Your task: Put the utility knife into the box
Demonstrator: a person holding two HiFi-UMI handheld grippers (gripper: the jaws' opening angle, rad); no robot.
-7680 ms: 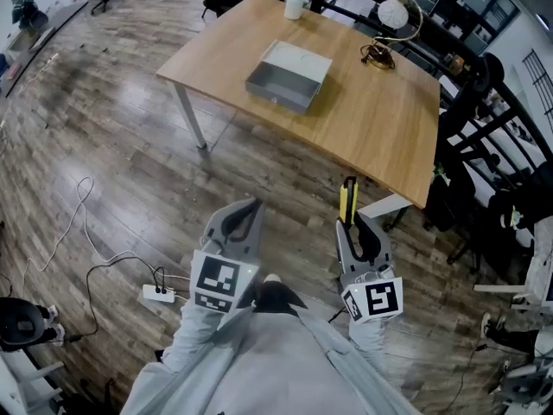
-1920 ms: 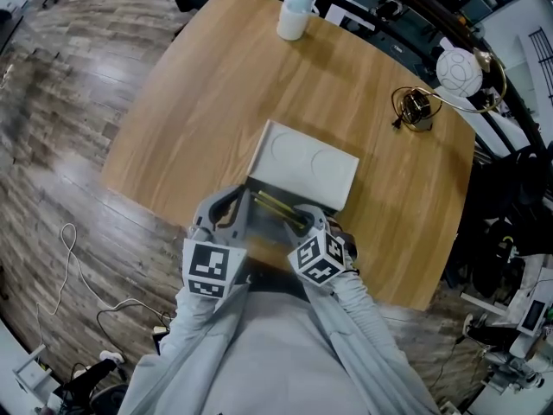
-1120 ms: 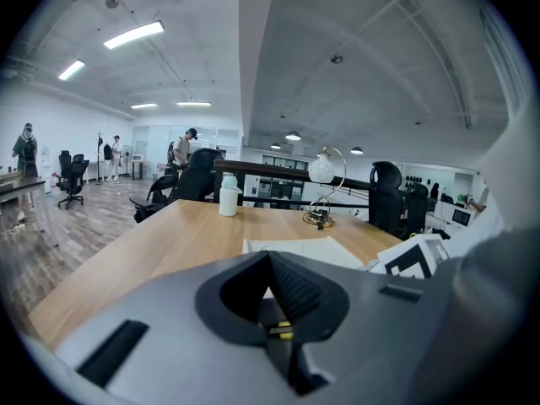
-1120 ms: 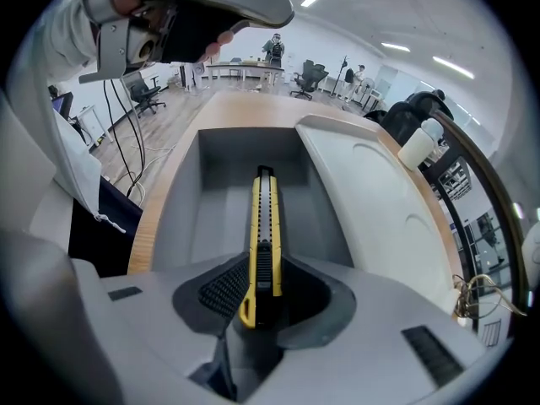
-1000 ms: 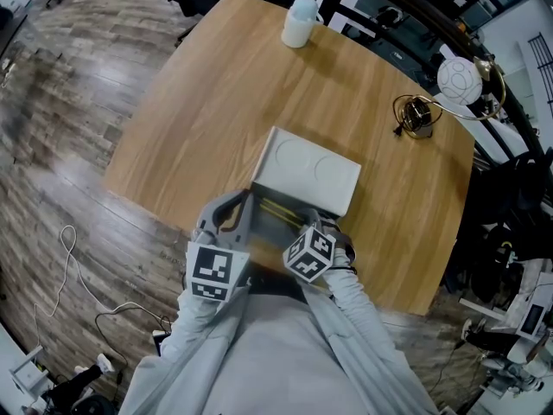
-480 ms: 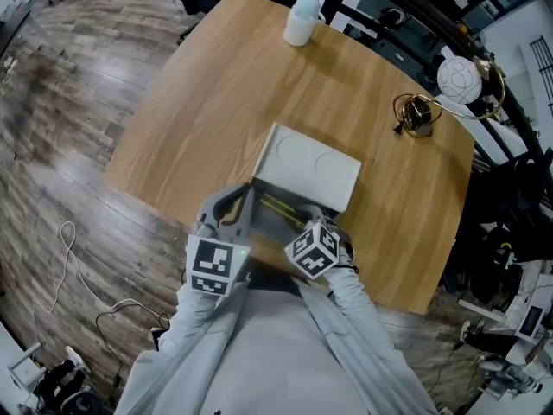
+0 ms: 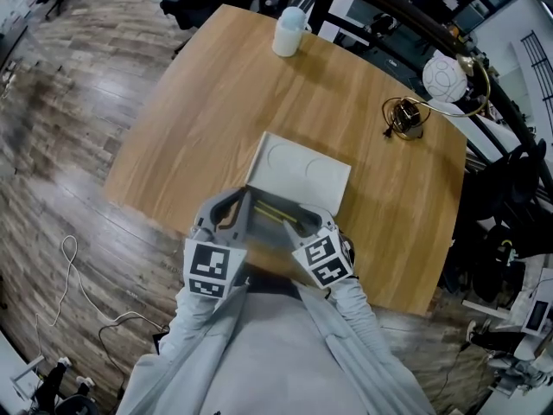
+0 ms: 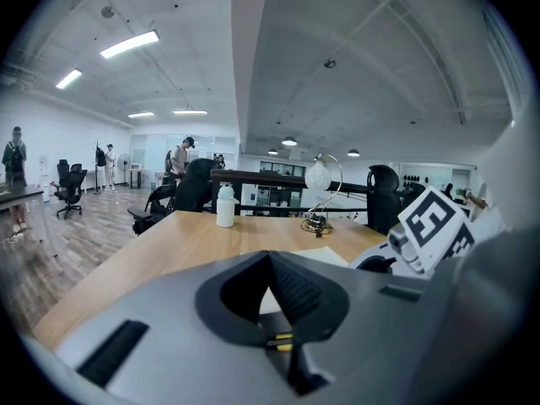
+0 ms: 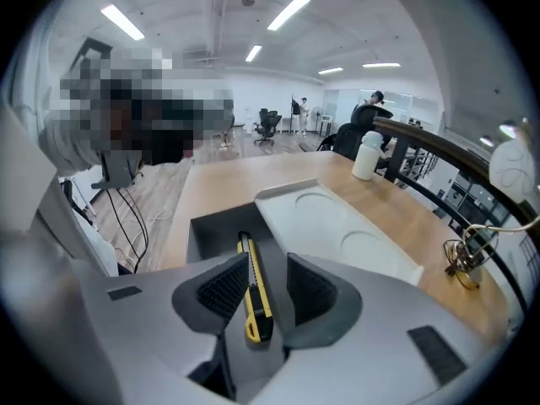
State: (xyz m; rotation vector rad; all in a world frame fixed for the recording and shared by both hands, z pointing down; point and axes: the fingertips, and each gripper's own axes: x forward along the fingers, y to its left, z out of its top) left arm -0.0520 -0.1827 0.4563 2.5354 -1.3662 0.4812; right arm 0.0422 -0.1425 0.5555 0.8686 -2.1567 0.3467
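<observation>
— since the early frame the person has walked up to the worktop (image 7: 207,102), and the utility knife (image 9: 254,298), then upright in the right claw (image 9: 268,267), now lies down in the box (image 9: 211,226).
— is it gripped?
— no. the right claw's jaws stand wide. the knife's near end sits between the pads, close beside one, with a clear gap to the other.
— and the left claw (image 8: 270,258)?
— tips together, nothing in it, just beside the box's open end.
— the box itself?
— grey, by the worktop's near edge. a pale lid (image 7: 302,169) with two round dents covers its far half.
— what else is on the wood?
— a white bottle (image 7: 289,31) at the far edge, a globe lamp (image 7: 443,77) and a small tangle of cord (image 7: 402,118) towards the far right corner, all well apart from the box.
— the room?
— dark plank floor (image 7: 60,128), strip lights (image 8: 128,44) on a white ceiling, black office chairs (image 8: 69,184), a person (image 8: 15,154) standing far off.
</observation>
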